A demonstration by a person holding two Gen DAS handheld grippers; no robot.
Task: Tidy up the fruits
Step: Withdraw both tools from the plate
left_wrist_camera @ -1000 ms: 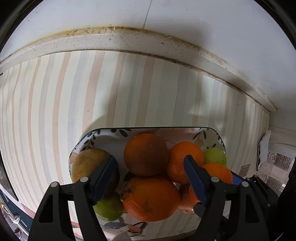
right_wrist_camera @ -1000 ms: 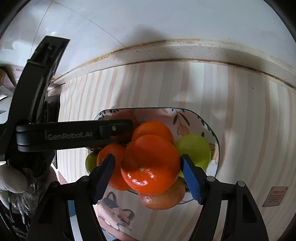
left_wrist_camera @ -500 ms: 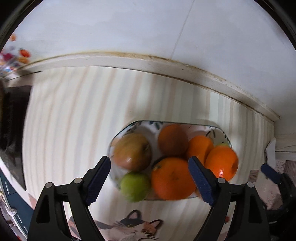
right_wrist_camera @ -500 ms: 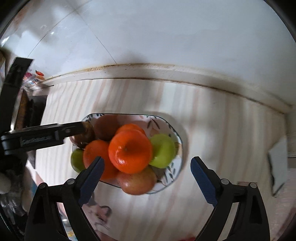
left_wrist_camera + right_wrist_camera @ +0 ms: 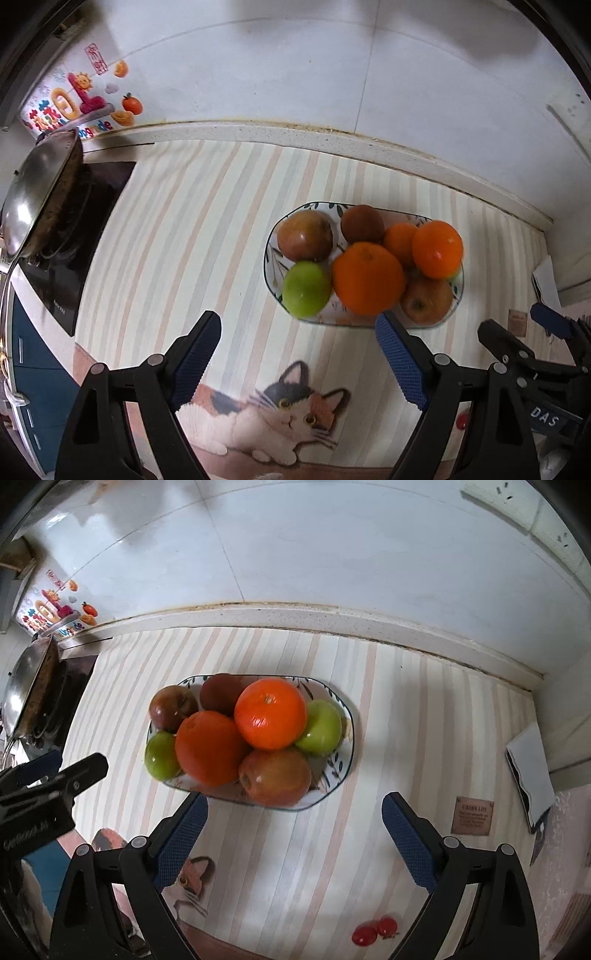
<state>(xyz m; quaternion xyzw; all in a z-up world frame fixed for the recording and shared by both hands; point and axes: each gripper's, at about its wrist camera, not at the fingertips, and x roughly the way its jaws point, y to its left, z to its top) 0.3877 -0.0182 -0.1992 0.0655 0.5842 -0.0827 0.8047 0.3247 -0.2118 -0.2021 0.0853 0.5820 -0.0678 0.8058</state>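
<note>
Fruit sits heaped in the patterned dish [image 5: 343,764] on the striped worktop [image 5: 424,716]. Left gripper [image 5: 297,354] and right gripper [image 5: 293,834] hover empty, jaws apart, the right's just widened. Withdrawing straight upward avoids nudging the top orange [image 5: 270,713].

A home kitchen — a wok [image 5: 35,192] on a black stove [image 5: 74,236], a tiled wall [image 5: 314,546], a striped cat-print counter mat [image 5: 207,229].

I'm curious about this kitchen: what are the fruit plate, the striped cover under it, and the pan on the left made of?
Plate: looks like glazed ceramic, white and glossy with painted leaves and a dark rim line.
Striped cover: probably a printed vinyl or plastic mat, lying flat with a slight sheen and a cat picture; fabric can't be ruled out.
Pan: metal, likely steel, with a bright grey reflective inside.
</note>
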